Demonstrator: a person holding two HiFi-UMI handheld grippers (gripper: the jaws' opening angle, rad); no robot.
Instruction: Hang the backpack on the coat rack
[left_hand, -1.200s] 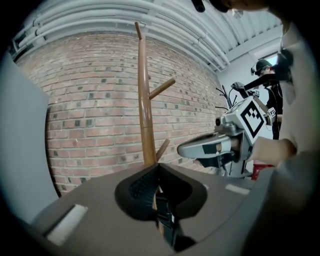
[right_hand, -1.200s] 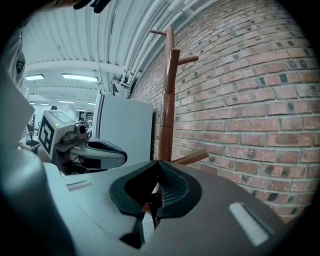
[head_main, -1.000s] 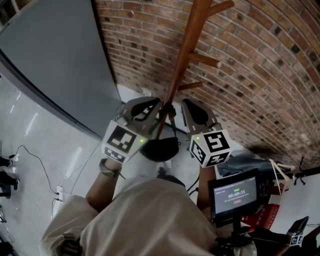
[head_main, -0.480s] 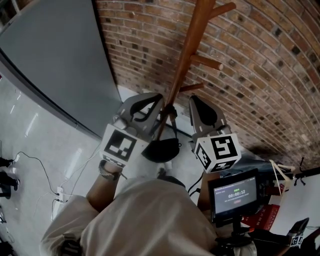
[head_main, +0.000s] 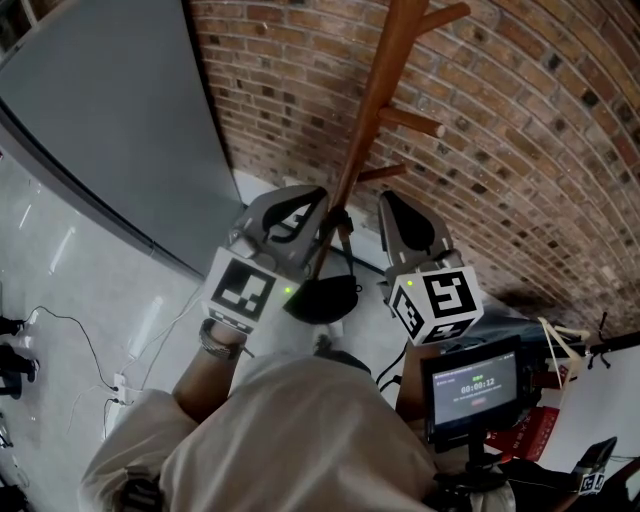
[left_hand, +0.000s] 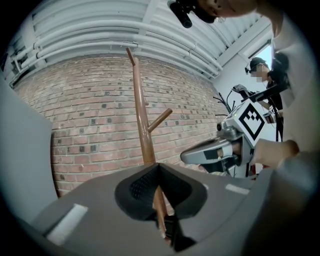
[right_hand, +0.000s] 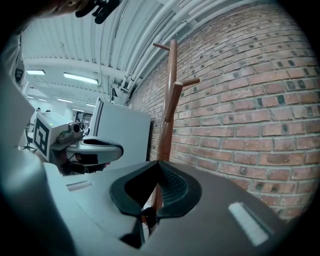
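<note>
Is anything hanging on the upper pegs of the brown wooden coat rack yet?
No: in the head view the side pegs of the brown wooden coat rack stand bare against the red brick wall.

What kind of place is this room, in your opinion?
Probably a lab or studio in an industrial hall: bare brick wall, ribbed metal ceiling with strip lights, cables on the floor, a timer screen.
</note>
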